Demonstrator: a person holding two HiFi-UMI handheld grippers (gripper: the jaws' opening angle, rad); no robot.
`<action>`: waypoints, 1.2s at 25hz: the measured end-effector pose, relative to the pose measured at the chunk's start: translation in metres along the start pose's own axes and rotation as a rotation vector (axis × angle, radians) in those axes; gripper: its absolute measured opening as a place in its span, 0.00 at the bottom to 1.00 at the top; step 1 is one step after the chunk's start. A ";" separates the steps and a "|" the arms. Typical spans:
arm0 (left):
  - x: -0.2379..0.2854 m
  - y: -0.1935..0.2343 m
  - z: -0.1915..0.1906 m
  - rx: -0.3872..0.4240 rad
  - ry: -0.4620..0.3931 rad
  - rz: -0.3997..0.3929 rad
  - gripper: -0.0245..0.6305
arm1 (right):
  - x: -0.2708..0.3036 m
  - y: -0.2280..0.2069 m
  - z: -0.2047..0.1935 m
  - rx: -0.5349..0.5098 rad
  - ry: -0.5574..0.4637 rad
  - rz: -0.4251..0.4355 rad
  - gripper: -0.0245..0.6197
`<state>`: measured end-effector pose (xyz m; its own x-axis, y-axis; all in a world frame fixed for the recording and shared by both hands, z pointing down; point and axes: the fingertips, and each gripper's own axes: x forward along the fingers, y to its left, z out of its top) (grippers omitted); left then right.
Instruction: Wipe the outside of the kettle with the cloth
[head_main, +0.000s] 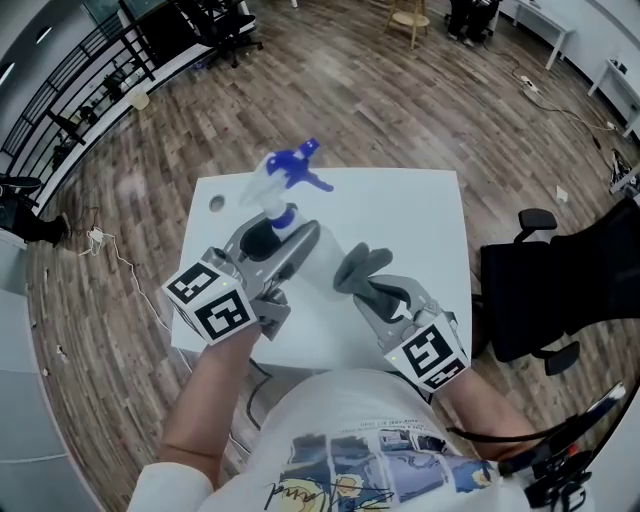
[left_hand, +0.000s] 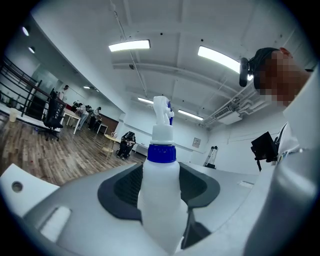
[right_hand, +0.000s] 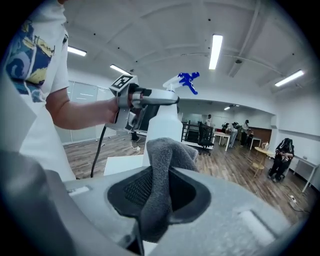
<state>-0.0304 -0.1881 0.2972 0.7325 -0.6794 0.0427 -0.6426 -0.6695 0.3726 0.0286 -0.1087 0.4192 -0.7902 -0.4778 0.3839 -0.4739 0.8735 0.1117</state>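
Over the near half of a square white counter (head_main: 420, 200), the left hand-held gripper (head_main: 272, 240) is clamped on a spray bottle (head_main: 322, 262). Its dark ribbed pads press both sides of the smooth, translucent white plastic body just under the blue collar (left_hand: 161, 153). The bottle stands upright in the grip and is topped by a blue-and-white trigger head (head_main: 298, 166). Whether its base rests on the counter does not show.

The right hand-held gripper (head_main: 392, 300) is closed on a grey cloth (head_main: 362, 272). The cloth is soft and nappy, bunched into a thick fold that rises out between the pads and flops over at the top. It lies just beside the bottle's lower body, on the right. Whether the two touch cannot be told.

The counter is matte, with straight edges and a small round hole (head_main: 217, 204) near its far left corner. Bare top runs from the bottle to the far edge and to the right edge. Wood-plank floor (head_main: 400, 100) surrounds the counter, and a black office chair (head_main: 540, 290) stands off its right side.
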 end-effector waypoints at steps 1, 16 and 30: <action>-0.001 0.000 0.002 0.002 -0.004 0.002 0.37 | 0.002 0.001 -0.007 0.006 0.013 0.000 0.16; 0.013 0.012 -0.011 0.024 -0.009 0.074 0.37 | -0.021 -0.007 0.041 -0.087 -0.025 -0.063 0.16; 0.010 0.010 -0.010 0.032 -0.035 0.135 0.37 | 0.015 0.017 -0.018 -0.324 0.130 -0.132 0.16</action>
<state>-0.0273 -0.1986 0.3104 0.6307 -0.7738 0.0584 -0.7424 -0.5798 0.3358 0.0157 -0.0988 0.4433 -0.6649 -0.5903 0.4577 -0.4040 0.7996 0.4444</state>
